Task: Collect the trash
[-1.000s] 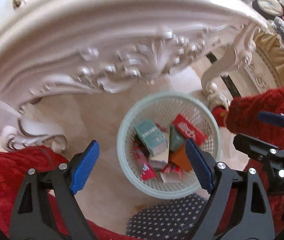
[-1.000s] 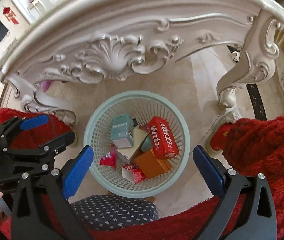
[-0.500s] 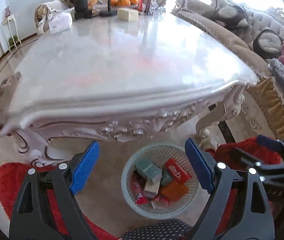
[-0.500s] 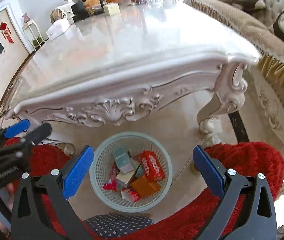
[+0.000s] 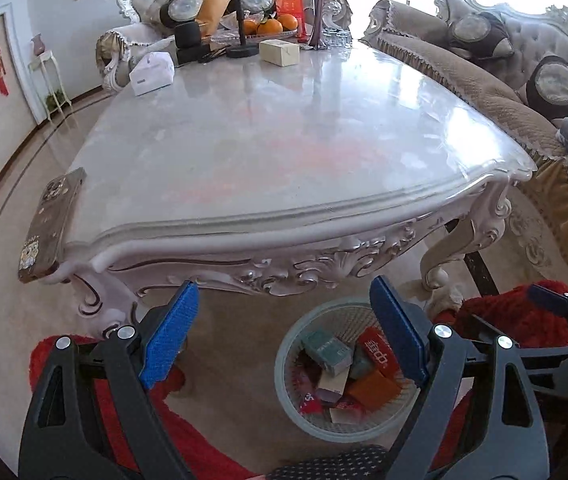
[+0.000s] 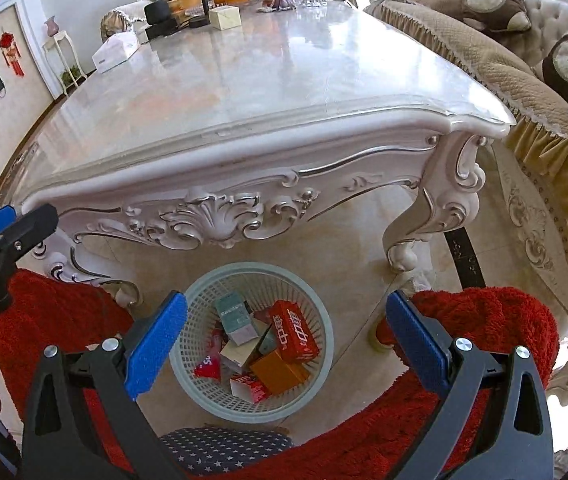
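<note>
Left gripper [image 5: 284, 332] spread wide, nothing between the blue pads [image 5: 169, 332], held above the floor in front of the carved white table [image 5: 284, 216]. Right gripper [image 6: 284, 340] likewise parted and bare — pads [image 6: 416, 344] well apart, with the pale green mesh basket [image 6: 203, 388] framed between them. Basket on the tiled floor just under the table's near edge, between the two front legs, filled with trash: a red box [image 6: 294, 330] with white lettering leaning on an orange box [image 6: 277, 372], a teal-grey box [image 6: 235, 314] toward the back, a small red-and-white carton [image 6: 249, 386] at the front, a red wrapper [image 6: 207, 370] at the left rim. Same basket [image 5: 296, 400] low and right of centre in the left wrist view, partly behind the right-hand pad. Tabletop bare across its near half — a phone [image 5: 49, 224] in a patterned case at the left corner, a tissue box [image 5: 151, 72], a cream box [image 5: 279, 52] and a plate of oranges [image 5: 271, 24] at the far end. Red fluffy fabric [image 6: 484, 320] to both sides, star-print dark cloth [image 6: 219, 448] at the bottom.
</note>
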